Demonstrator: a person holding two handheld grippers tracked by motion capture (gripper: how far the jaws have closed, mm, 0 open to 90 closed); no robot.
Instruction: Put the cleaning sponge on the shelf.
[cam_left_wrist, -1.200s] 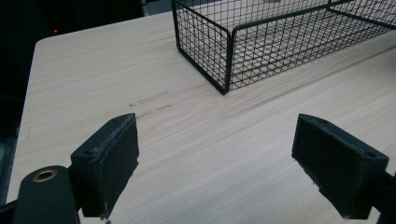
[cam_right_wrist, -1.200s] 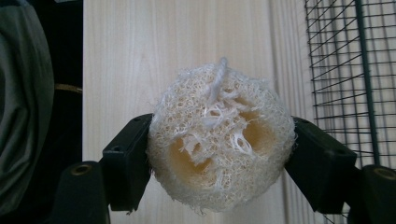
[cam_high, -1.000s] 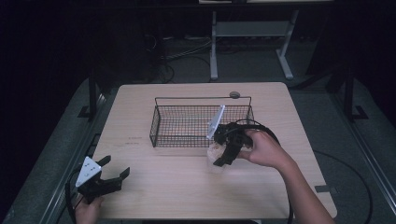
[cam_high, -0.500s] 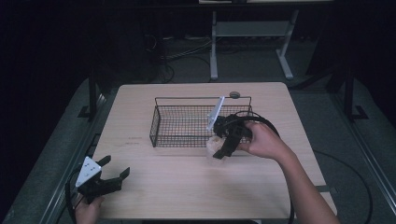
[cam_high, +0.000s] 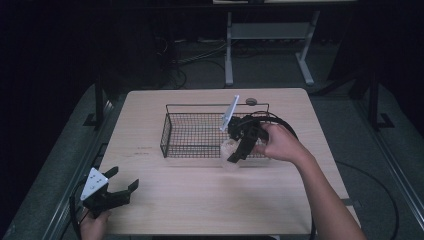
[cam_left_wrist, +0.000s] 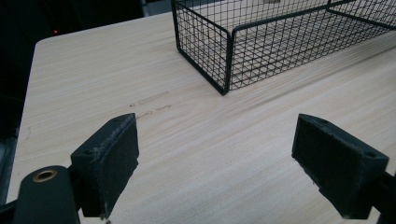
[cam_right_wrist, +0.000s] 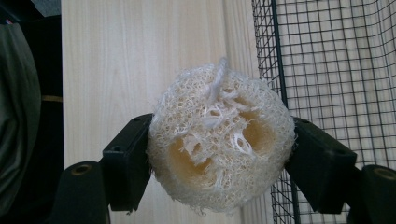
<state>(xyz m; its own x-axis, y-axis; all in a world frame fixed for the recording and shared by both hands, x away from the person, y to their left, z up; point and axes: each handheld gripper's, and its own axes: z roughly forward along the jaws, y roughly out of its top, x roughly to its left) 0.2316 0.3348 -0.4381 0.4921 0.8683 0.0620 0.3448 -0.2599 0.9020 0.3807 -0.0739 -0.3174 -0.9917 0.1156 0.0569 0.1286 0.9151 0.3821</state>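
The right tool (cam_high: 234, 150) pinches a pale loofah sponge (cam_right_wrist: 219, 140) between its two black jaws, one jaw pressed into each flank of the sponge. In the right gripper view the cut face of the sponge, with its hollow channels, looks back toward the camera, so its long axis seems to run along the tool's own line and away from the hand, crosswise to the squeeze; how long the piece is cannot be read from here. In the high view the sponge (cam_high: 229, 149) sits at the near long wall of the wire basket (cam_high: 172, 131), toward that wall's right end, and whether it hangs just outside the mesh or right over the rim is hard to tell. The right gripper view helps: bare wood of the surface (cam_right_wrist: 112, 60) lies behind the left part of the sponge and basket mesh (cam_right_wrist: 336, 60) behind the right part, so the sponge straddles the basket's edge. If the sponge is meant for the basket, the coming move likely turns on carrying it farther from the person, over the rim, before the jaws let go. The left tool (cam_high: 117, 192) rests at the near left corner of the surface (cam_high: 200, 200), jaws spread wide and empty, well apart from the basket (cam_left_wrist: 243, 51), so the right hand (cam_high: 277, 142) is by far the nearer.
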